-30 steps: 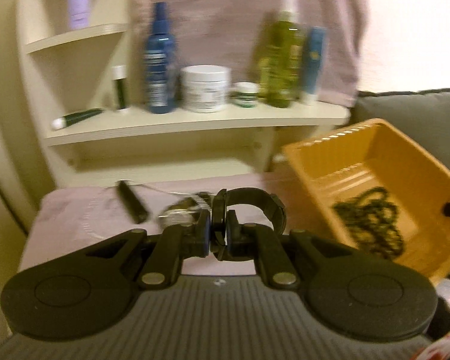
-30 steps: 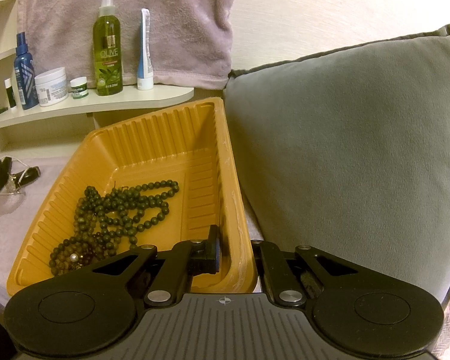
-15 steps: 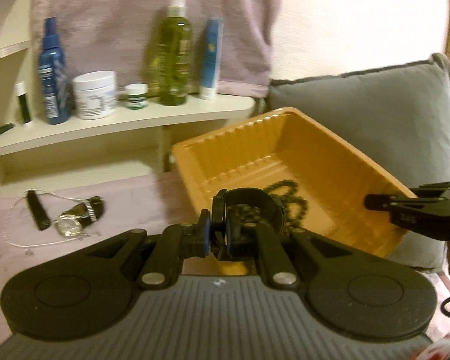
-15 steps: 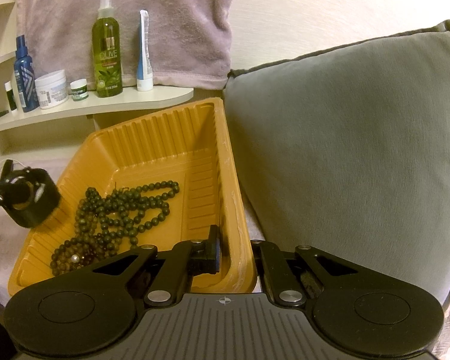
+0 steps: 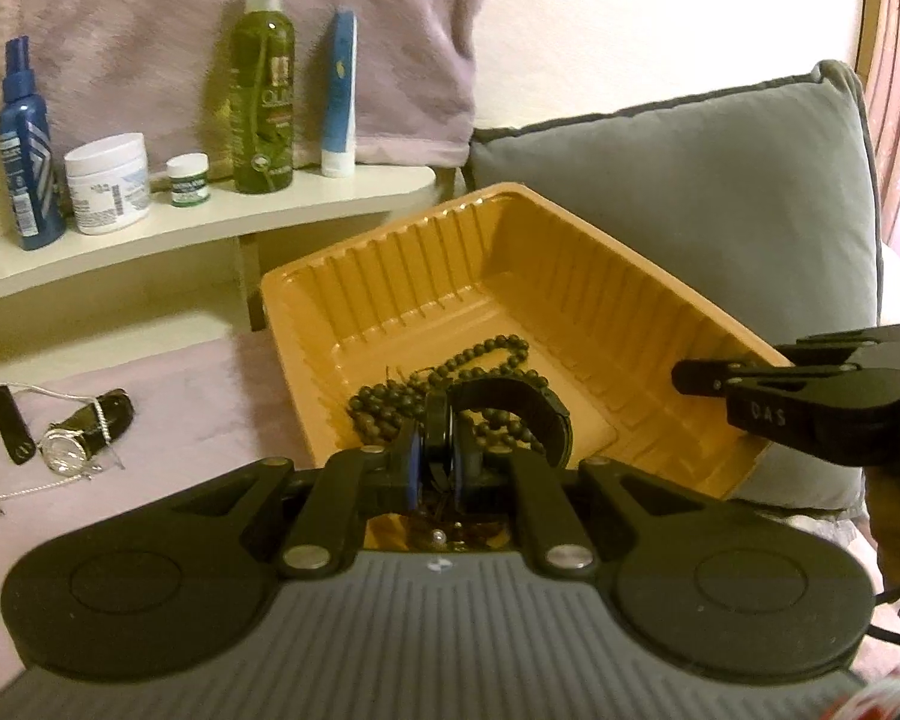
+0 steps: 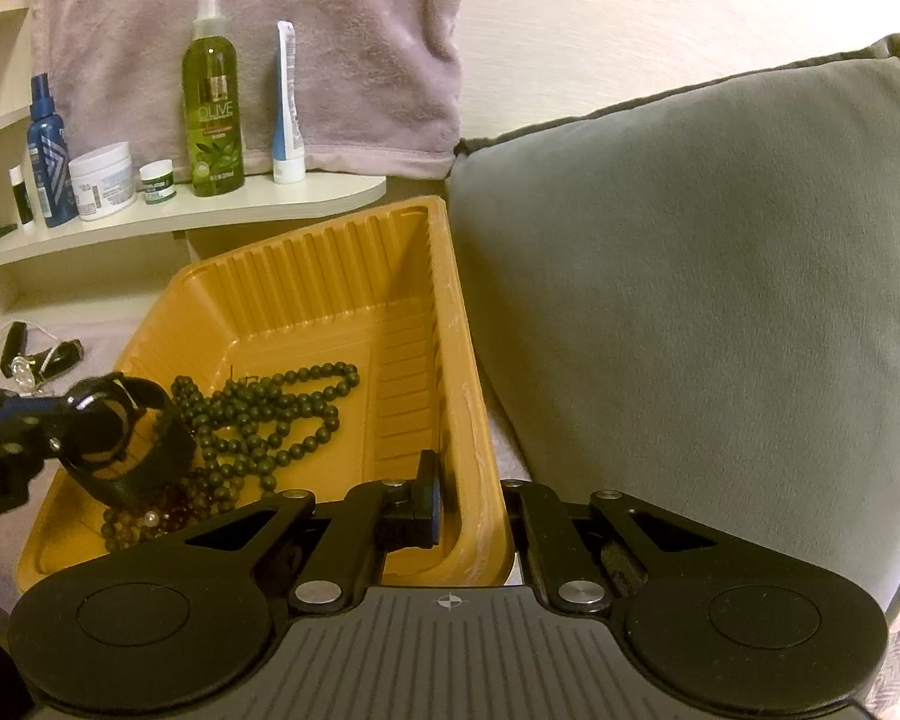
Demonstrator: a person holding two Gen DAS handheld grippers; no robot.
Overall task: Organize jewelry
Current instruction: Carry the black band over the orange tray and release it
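My left gripper (image 5: 435, 461) is shut on a black watch (image 5: 510, 405) and holds it over the near end of the yellow tray (image 5: 570, 276), just above a dark bead necklace (image 5: 390, 405). The right wrist view shows the same watch (image 6: 120, 438) above the beads (image 6: 270, 414). My right gripper (image 6: 468, 516) is shut on the tray's right wall (image 6: 471, 420), one finger inside and one outside. A silver-faced watch (image 5: 69, 441) and a thin silver chain (image 5: 60, 393) lie on the pink cloth at left.
A grey cushion (image 6: 690, 300) presses against the tray's right side. A cream shelf (image 5: 210, 216) behind holds a green spray bottle (image 5: 264, 78), a blue bottle (image 5: 24, 150), a white jar (image 5: 108, 183) and a blue tube (image 5: 337, 96). A pink towel (image 6: 270, 30) hangs behind.
My left gripper has carried the black watch rightward from the pink cloth to over the tray's near end. My right gripper has stayed clamped on the tray wall.
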